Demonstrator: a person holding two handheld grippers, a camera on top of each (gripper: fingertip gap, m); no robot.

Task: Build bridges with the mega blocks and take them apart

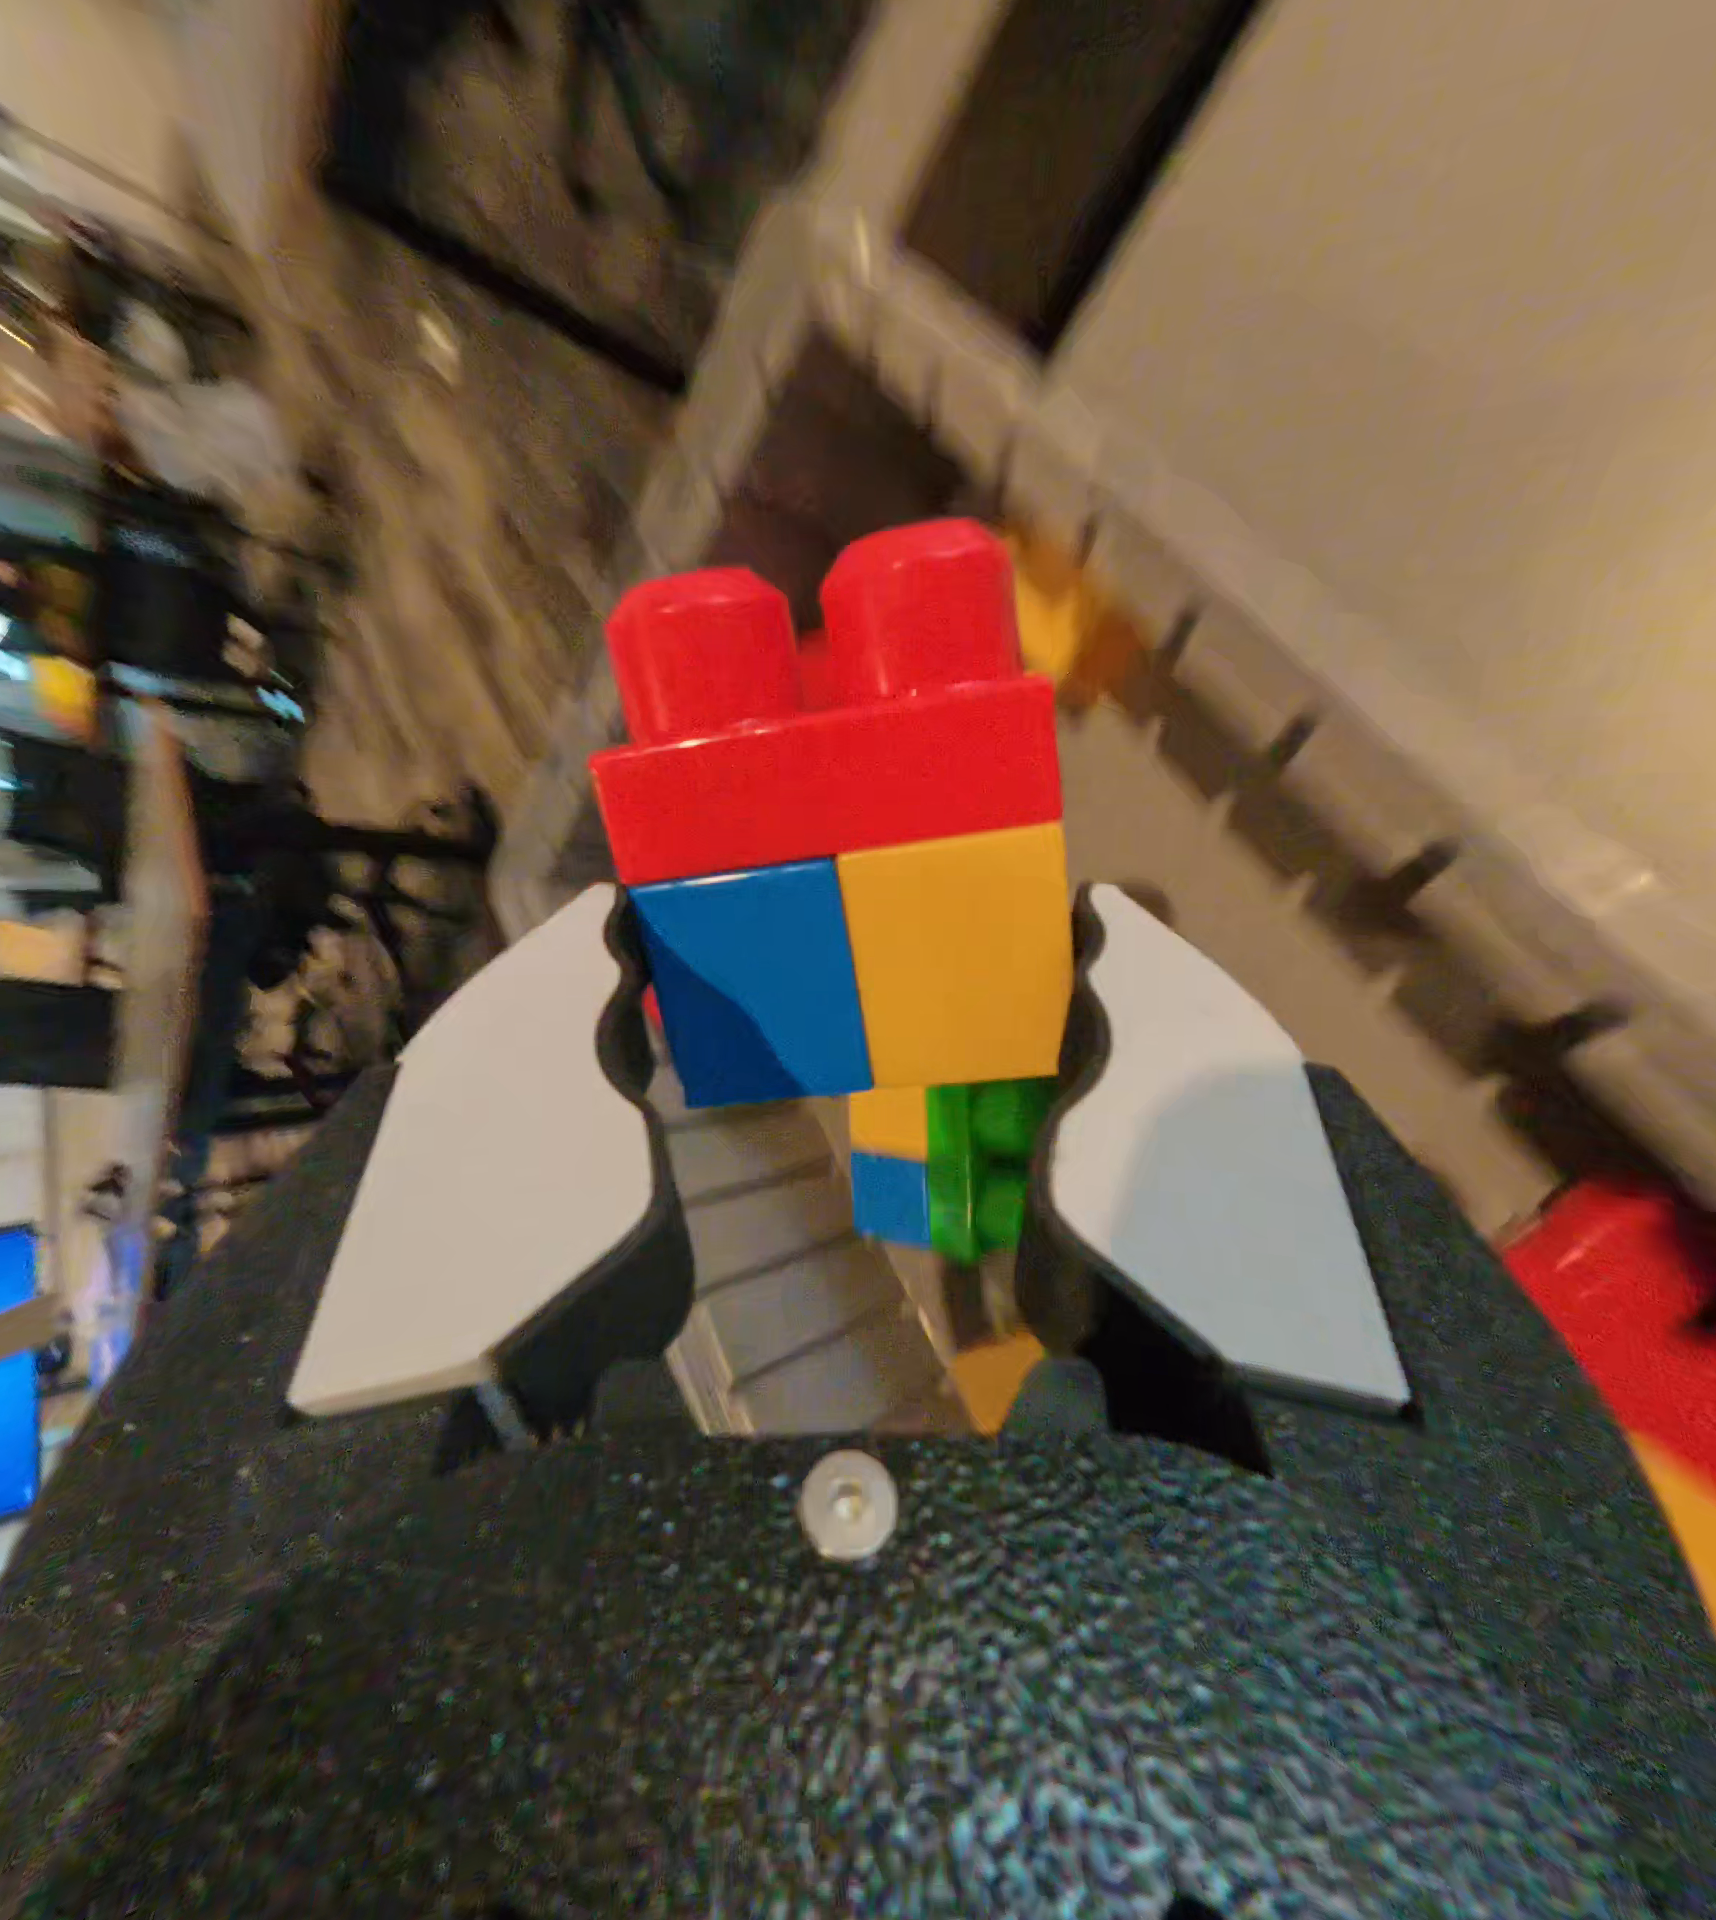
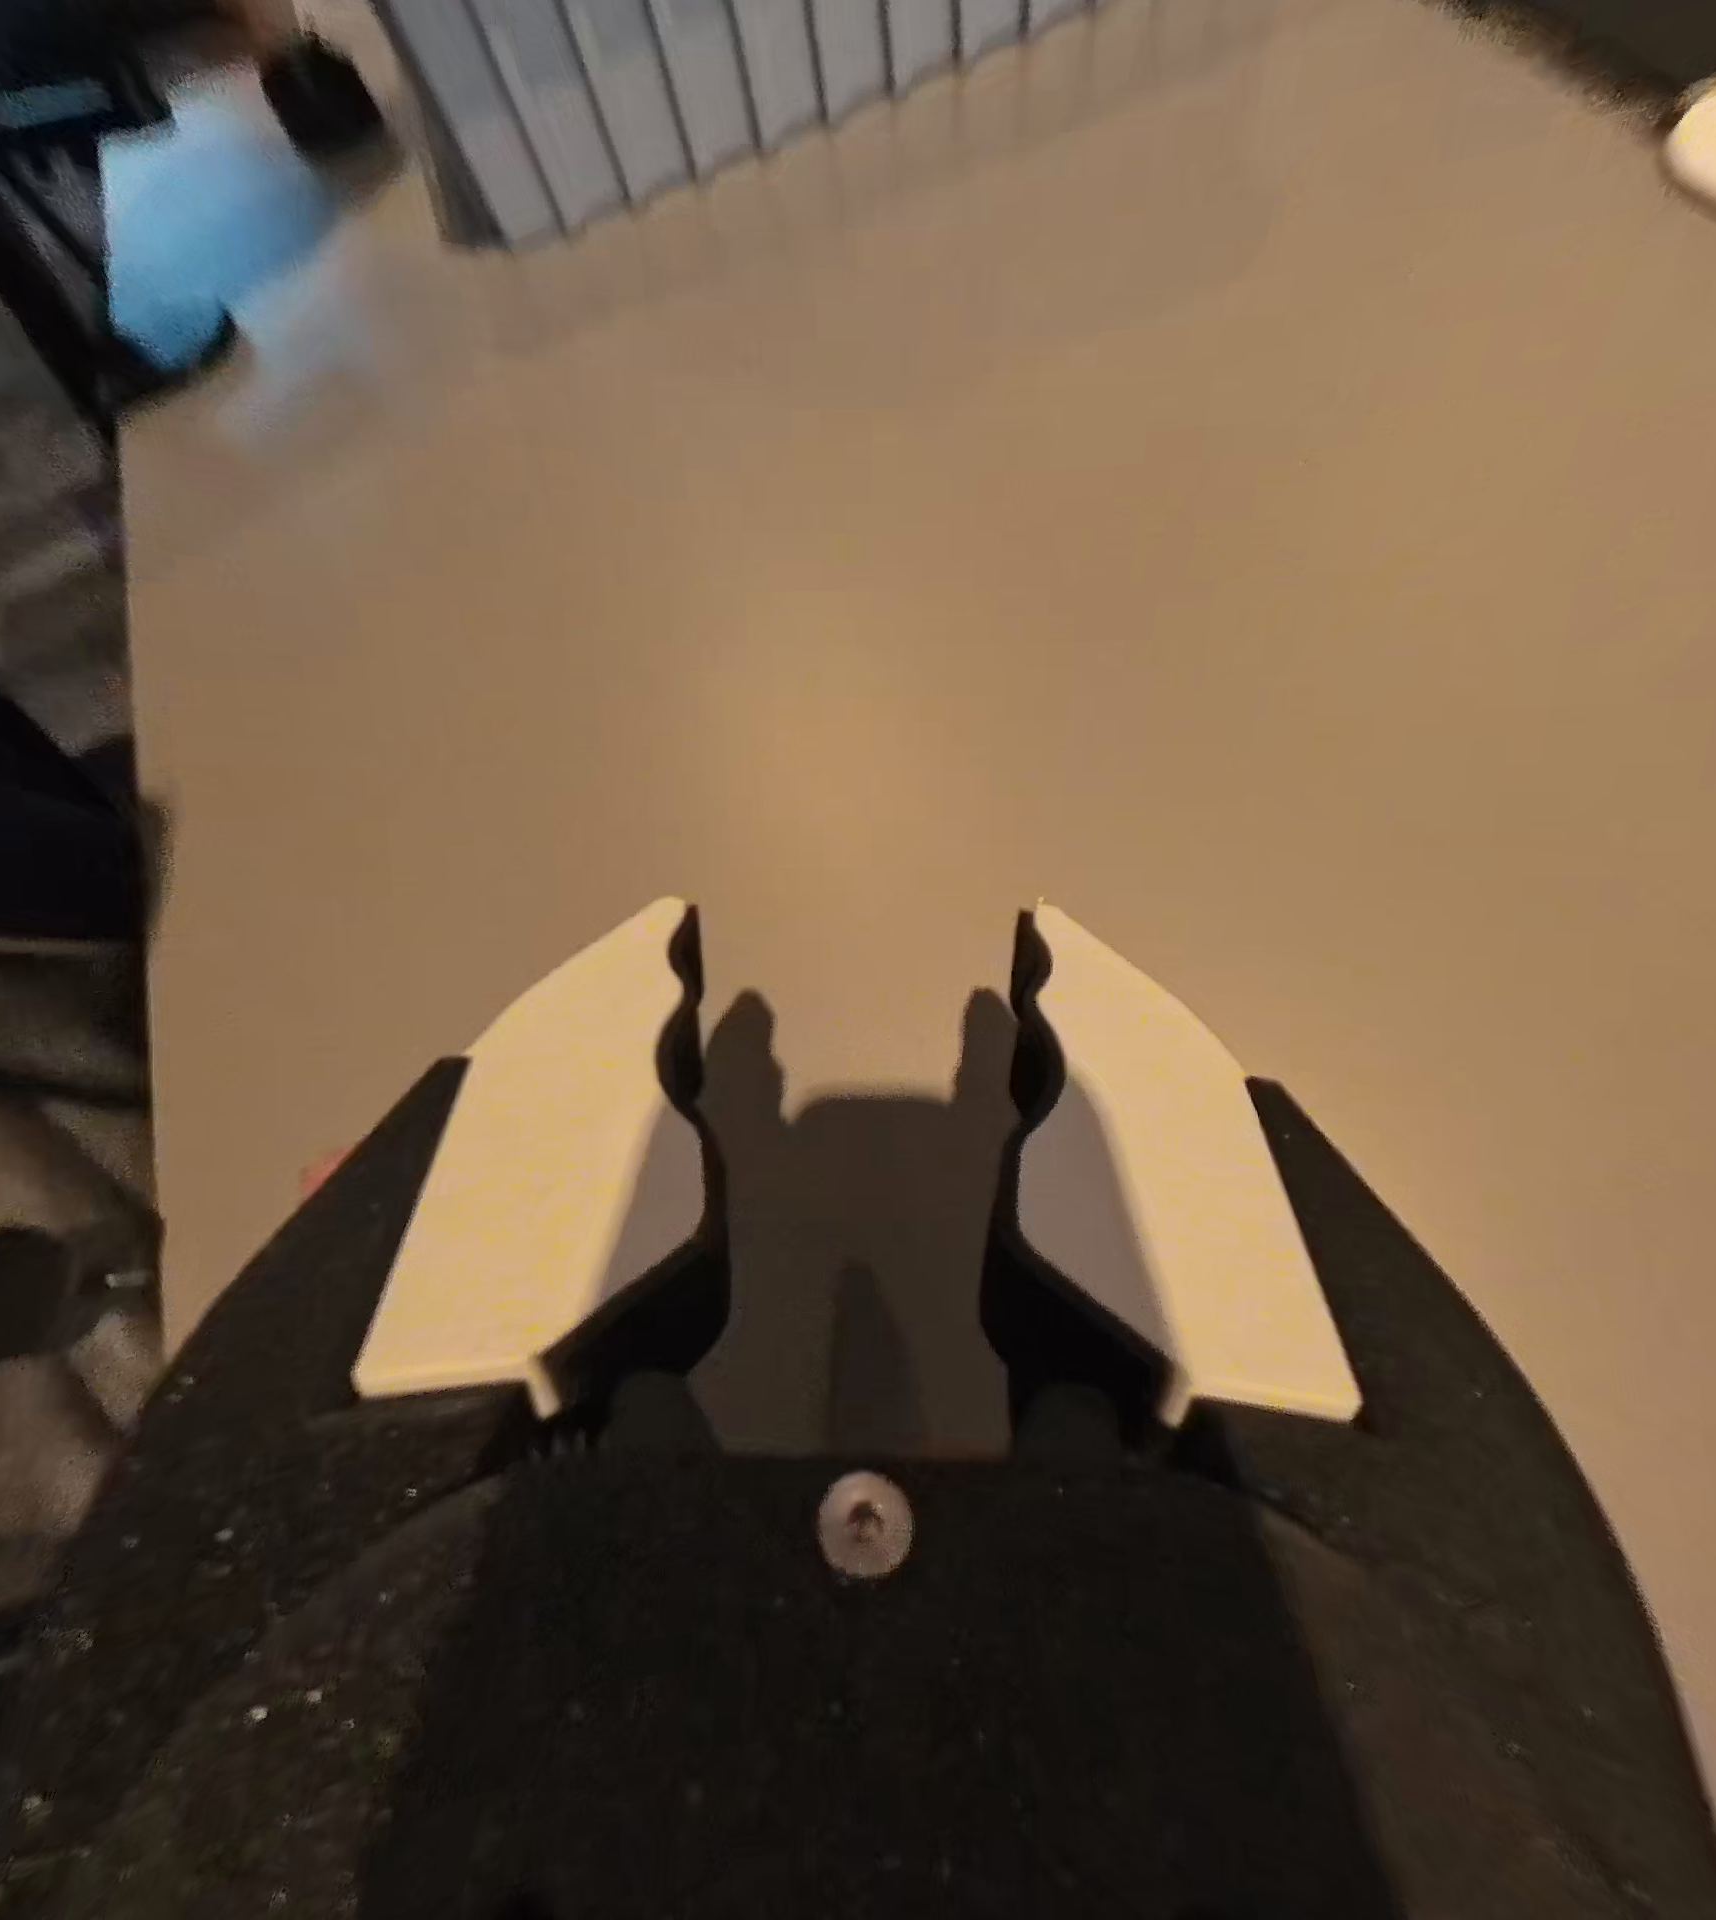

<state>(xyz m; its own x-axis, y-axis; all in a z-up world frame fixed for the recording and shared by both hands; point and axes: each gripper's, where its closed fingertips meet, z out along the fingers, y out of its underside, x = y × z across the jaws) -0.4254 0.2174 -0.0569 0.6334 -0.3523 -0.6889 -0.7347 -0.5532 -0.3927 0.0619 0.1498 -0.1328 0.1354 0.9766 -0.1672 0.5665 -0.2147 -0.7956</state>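
Aloft, the left gripper clamps a stack of plastic mega blocks, its blue and yellow bricks pinched between the fingertips, the red studded brick above them. The right gripper hangs over a bare tan tabletop, fingers parted and empty.

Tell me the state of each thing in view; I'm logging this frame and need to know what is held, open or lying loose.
Left gripper: shut on the block stack.
Block stack: held in the air, red block on top, blue and yellow beneath.
Right gripper: open, empty, over the bare table.
Grey bin: blurred, contents unclear.
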